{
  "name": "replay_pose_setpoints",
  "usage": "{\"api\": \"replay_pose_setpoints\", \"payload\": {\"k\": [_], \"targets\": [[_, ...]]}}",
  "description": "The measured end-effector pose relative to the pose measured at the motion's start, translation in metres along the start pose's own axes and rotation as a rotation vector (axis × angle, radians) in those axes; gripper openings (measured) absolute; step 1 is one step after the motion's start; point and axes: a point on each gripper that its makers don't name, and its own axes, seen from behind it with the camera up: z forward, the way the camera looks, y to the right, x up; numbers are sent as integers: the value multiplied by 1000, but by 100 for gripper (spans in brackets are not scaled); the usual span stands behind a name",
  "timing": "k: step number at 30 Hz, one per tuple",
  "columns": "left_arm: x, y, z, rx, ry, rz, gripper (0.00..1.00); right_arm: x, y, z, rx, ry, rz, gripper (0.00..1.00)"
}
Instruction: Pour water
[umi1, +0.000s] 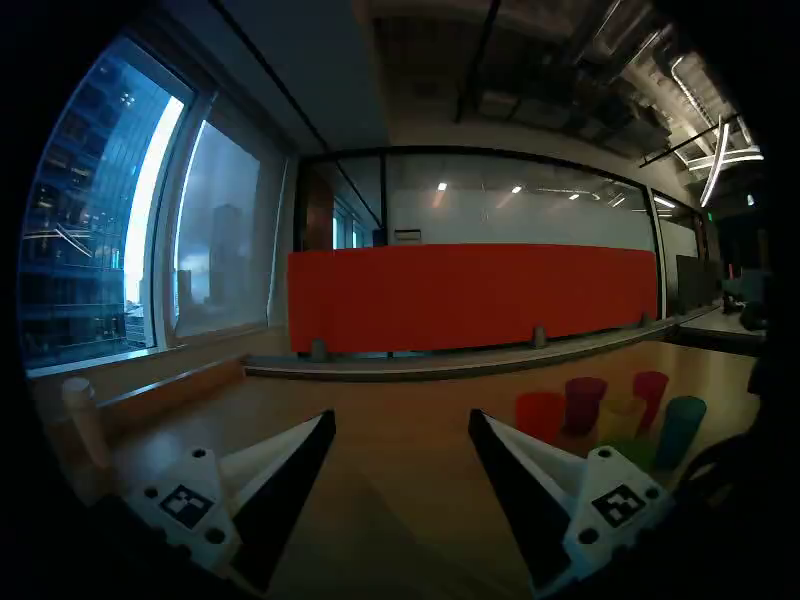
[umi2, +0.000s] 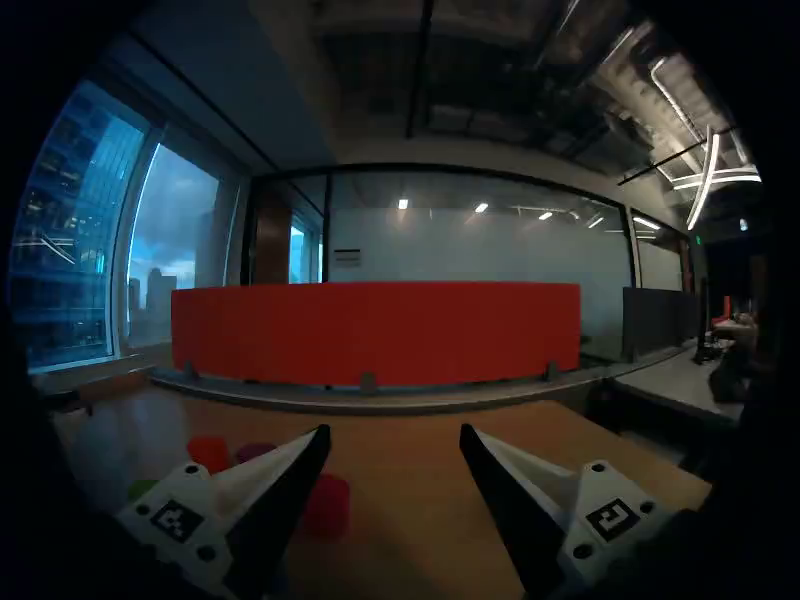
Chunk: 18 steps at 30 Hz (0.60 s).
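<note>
Where the wooden table (umi1: 400, 450) bearing cups (umi1: 540, 415) ends, a red divider (umi1: 470, 295) stands.

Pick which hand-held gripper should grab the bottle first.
Left, likely. The bottle stands close by the left hand-held gripper, which is open; the right hand-held gripper, open too, faces the cups.

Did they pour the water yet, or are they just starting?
Just starting, it seems. The left gripper and right gripper are both open, holding nothing. What looks like a bottle stands untouched by the window, apart from the coloured cups. Grabbing it and pouring are left.
</note>
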Motion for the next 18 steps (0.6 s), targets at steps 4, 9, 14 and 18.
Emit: {"api": "replay_pose_setpoints", "payload": {"k": [4, 9, 14, 18], "targets": [[-5, -2, 1, 3, -4, 1, 99, 1, -5, 0, 7, -4, -5, 100], [-10, -1, 2, -6, -3, -16, 99, 0, -6, 0, 4, -6, -12, 100], [-15, -2, 2, -4, -4, -18, 99, 0, -8, 0, 7, -9, -14, 100], [-19, -1, 3, -7, -5, -24, 99, 1, -9, 0, 8, -9, -20, 100]]}}
